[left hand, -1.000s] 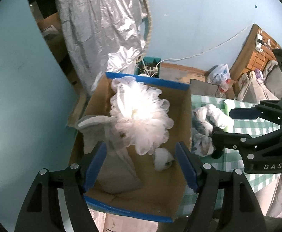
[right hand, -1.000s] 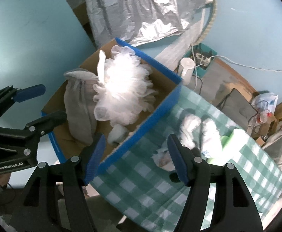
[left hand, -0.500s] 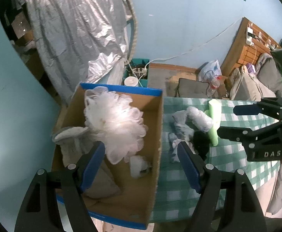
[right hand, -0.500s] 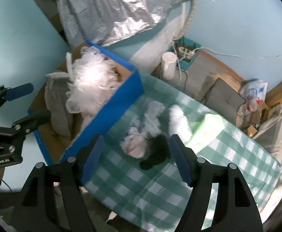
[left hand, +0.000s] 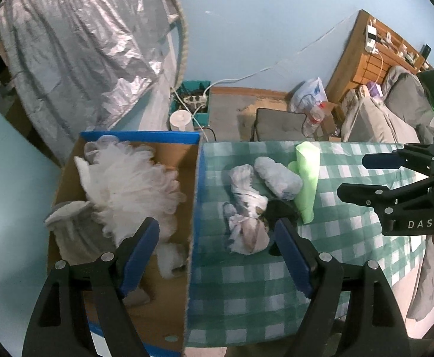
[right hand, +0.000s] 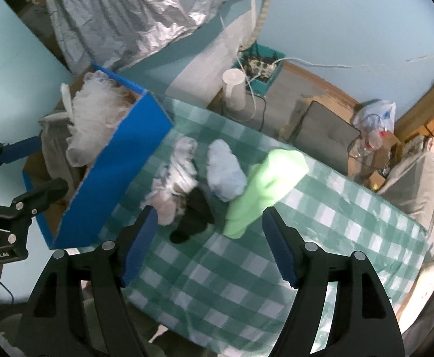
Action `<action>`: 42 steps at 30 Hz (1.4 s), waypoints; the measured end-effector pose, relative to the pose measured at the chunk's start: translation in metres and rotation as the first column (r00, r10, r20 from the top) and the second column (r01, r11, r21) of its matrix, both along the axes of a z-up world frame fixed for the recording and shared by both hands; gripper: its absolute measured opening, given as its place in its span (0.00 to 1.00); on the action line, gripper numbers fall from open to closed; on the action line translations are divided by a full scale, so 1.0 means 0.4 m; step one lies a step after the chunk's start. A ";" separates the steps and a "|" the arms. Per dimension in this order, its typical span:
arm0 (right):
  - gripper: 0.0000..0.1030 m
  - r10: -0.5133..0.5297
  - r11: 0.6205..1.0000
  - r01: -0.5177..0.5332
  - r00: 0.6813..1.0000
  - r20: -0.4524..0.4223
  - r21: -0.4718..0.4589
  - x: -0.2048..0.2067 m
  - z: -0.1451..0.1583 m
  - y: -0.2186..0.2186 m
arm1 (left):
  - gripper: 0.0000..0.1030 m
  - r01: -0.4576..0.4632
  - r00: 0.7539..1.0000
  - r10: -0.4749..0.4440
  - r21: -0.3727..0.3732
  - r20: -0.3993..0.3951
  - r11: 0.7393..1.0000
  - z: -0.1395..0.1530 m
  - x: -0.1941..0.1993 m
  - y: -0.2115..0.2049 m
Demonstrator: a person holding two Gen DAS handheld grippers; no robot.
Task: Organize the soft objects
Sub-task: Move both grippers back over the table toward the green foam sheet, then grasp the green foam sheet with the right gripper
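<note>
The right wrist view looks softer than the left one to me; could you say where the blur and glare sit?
Right wrist view: motion blur smears the green cloth and checked tablecloth. Left wrist view: sharper, though the white mesh pouf is overexposed and a green glare marks the right edge.

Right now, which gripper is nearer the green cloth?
Probably right. The right gripper hovers open just short of the green cloth; the left gripper hangs open by the box wall, socks between.

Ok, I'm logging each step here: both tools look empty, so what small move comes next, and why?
Probably lower the open right tool onto the black sock lying on the checked tablecloth. It sits nearest that tool, while the cardboard box already holds the white bath pouf. The left tool is open too.
</note>
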State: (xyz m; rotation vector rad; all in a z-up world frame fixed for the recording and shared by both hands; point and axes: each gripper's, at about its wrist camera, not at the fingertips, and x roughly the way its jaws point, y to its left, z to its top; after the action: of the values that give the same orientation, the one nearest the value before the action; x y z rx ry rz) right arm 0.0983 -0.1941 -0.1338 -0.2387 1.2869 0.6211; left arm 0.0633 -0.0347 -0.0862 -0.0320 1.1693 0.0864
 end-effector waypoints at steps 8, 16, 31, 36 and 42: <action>0.72 -0.050 0.999 0.050 0.998 -0.023 -0.018 0.029 -0.036 -0.055 | 0.79 0.018 0.998 -0.018 -0.014 -0.054 1.000 -0.058 0.049 -0.054; 0.73 -0.110 0.994 0.109 0.992 -0.058 -0.025 0.067 -0.084 -0.082 | 0.79 0.006 0.993 -0.006 -0.002 -0.120 1.000 -0.139 0.091 -0.076; 0.73 -0.173 0.984 0.168 0.979 -0.107 -0.056 0.146 -0.181 -0.091 | 0.79 -0.004 0.981 0.012 0.041 -0.192 0.999 -0.249 0.154 -0.097; 0.73 -0.198 0.979 0.191 0.973 -0.117 -0.065 0.173 -0.213 -0.085 | 0.79 -0.006 0.978 0.017 0.058 -0.207 0.998 -0.279 0.177 -0.097; 0.73 -0.236 0.970 0.226 0.963 -0.128 -0.091 0.207 -0.261 -0.076 | 0.81 -0.018 0.979 0.034 0.082 -0.203 0.996 -0.300 0.200 -0.094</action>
State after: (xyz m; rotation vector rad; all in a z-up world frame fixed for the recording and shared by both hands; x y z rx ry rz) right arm 0.1809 -0.2243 -0.2382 -0.1061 1.4493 0.3942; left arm 0.1434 -0.0722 -0.2060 0.0332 1.3702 0.1625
